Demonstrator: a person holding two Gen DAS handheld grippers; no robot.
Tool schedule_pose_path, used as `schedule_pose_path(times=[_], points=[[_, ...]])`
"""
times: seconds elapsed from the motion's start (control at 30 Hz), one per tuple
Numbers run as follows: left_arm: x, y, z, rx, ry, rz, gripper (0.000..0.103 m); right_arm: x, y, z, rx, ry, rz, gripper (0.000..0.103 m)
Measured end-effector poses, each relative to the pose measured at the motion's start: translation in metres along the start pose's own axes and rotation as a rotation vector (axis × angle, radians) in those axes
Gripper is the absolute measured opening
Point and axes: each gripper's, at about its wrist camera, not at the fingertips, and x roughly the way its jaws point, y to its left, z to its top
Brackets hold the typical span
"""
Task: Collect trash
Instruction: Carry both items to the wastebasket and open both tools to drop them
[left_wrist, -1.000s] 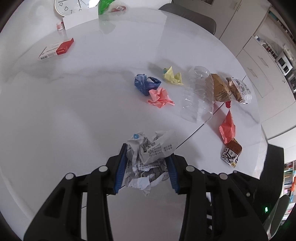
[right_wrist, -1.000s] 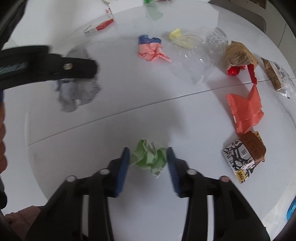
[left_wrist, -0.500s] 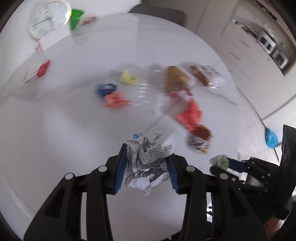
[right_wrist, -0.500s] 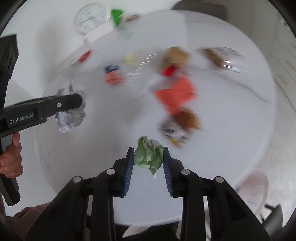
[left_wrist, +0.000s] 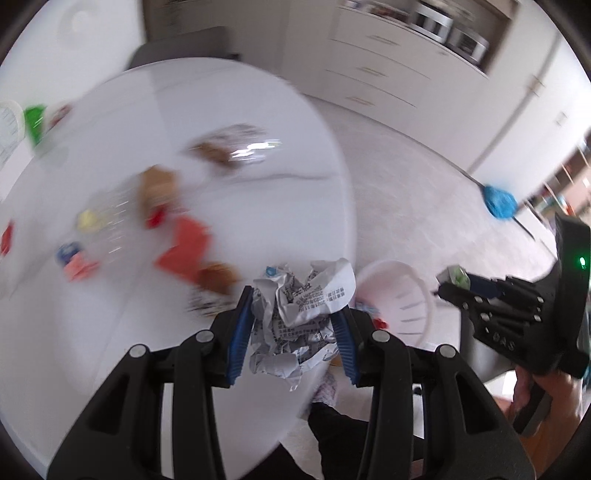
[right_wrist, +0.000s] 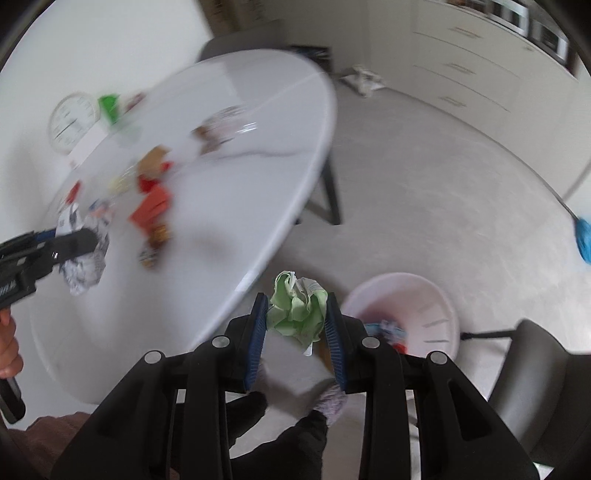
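The left tool (left_wrist: 293, 330) is clamped on a crumpled ball of printed white paper (left_wrist: 301, 314), its blue pads pressing the wad from both sides. Beyond and to the left of this tool lies the white bench (left_wrist: 110, 350), with blurred litter on it: an orange-red wrapper (left_wrist: 186, 243), a brown packet (left_wrist: 157, 182), a clear crinkly bag (left_wrist: 236, 147) and small pink (left_wrist: 79, 266), blue and yellow scraps farther left. Just right of the tool, off the bench's edge, a pale pink basket (left_wrist: 402, 295) stands on the floor.

The right tool (right_wrist: 295, 332) is clamped on a crumpled green paper wad (right_wrist: 297, 312), held between its blue pads above the floor just past the bench (right_wrist: 229, 221) rim. Directly to its right and slightly ahead sits the same pink basket (right_wrist: 406, 295), with a few coloured scraps (right_wrist: 391, 332) already lying inside. To its far left the other tool shows with its white wad over the bench. A blue mop head (right_wrist: 583, 240) lies on the floor at far right, and a grey chair (right_wrist: 535, 387) stands beside the basket.
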Motion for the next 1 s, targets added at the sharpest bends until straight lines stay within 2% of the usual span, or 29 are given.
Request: schedule_pose_path(times=[0.2, 0.33, 0.43, 0.5, 0.57, 0.67, 0.83, 0.9, 1.0], points=[[0.032, -0.095, 0.018, 0.152, 0.036, -0.131, 0.041, -0.015, -0.071, -0.009, 0.097, -0.013, -0.089, 0.032], [0.059, -0.140, 0.027, 0.178, 0.087, -0.215, 0.041, -0.019, -0.108, -0.014, 0.137, -0.011, -0.115, 0.032], [0.075, -0.166, 0.030, 0.208, 0.112, -0.229, 0.043, -0.021, -0.132, -0.018, 0.157, -0.007, -0.124, 0.032], [0.081, -0.180, 0.030, 0.223, 0.127, -0.233, 0.052, -0.022, -0.142, -0.019, 0.163, -0.004, -0.125, 0.032], [0.086, -0.189, 0.030, 0.232, 0.128, -0.233, 0.069, -0.023, -0.153, -0.020, 0.163, -0.004, -0.124, 0.032], [0.084, -0.200, 0.028, 0.243, 0.113, -0.225, 0.081, -0.023, -0.161, -0.020, 0.166, 0.000, -0.121, 0.032], [0.079, -0.210, 0.028, 0.241, 0.102, -0.213, 0.084, -0.021, -0.173, -0.021, 0.167, 0.003, -0.113, 0.033], [0.075, -0.209, 0.026, 0.241, 0.091, -0.191, 0.090, -0.022, -0.176, -0.022, 0.165, 0.002, -0.109, 0.033], [0.069, -0.206, 0.028, 0.246, 0.066, -0.172, 0.091, -0.020, -0.174, -0.022, 0.160, 0.005, -0.102, 0.034]])
